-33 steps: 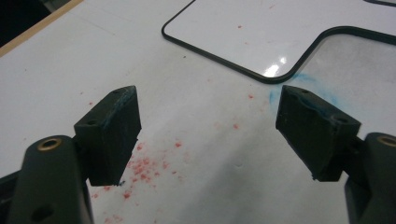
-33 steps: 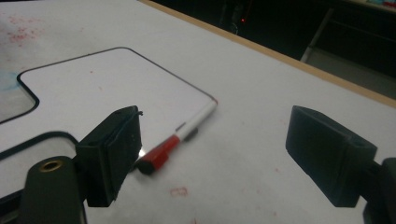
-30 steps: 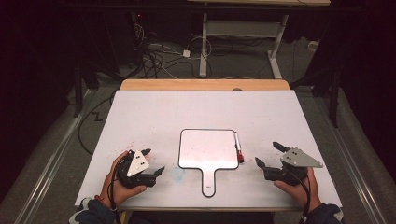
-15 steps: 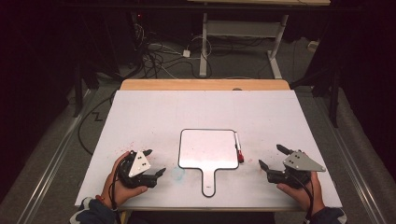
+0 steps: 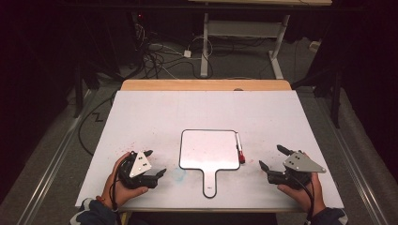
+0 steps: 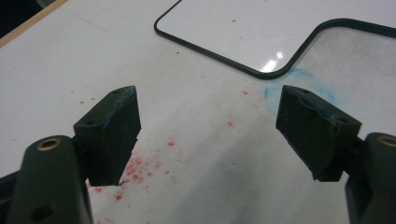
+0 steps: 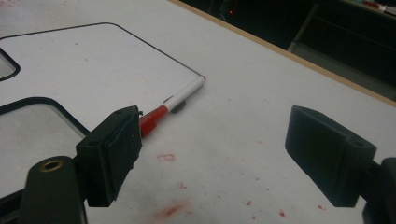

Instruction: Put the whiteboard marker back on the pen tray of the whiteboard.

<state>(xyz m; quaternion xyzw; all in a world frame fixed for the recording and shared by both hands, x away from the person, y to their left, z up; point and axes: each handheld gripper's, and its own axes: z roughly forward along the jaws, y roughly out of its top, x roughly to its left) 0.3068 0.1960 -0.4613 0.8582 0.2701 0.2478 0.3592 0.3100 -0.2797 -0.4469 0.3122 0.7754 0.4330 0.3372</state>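
A small whiteboard paddle (image 5: pixel 209 149) with a black rim lies flat near the middle front of the table, its handle (image 5: pixel 210 183) toward the person. A white marker with a red cap (image 5: pixel 239 149) lies along the board's right edge. My left gripper (image 5: pixel 156 162) rests left of the board, open and holding nothing. In the left gripper view the jaws (image 6: pixel 208 126) stand wide apart over bare table, with the board's corner (image 6: pixel 243 32) ahead. My right gripper (image 5: pixel 271 156) sits right of the board, open. From the right gripper view (image 7: pixel 212 140), the marker (image 7: pixel 180 100) lies just beyond the left jaw.
The white table top (image 5: pixel 141 117) carries red ink specks (image 6: pixel 135 168) and a blue smudge (image 6: pixel 299 81) beside the handle. A wooden strip (image 5: pixel 206 85) edges the far side. Beyond it are cables (image 5: pixel 159 56) and a desk frame on the floor.
My right gripper has slid slightly toward the table's front edge. The left gripper, board and marker have stayed put.
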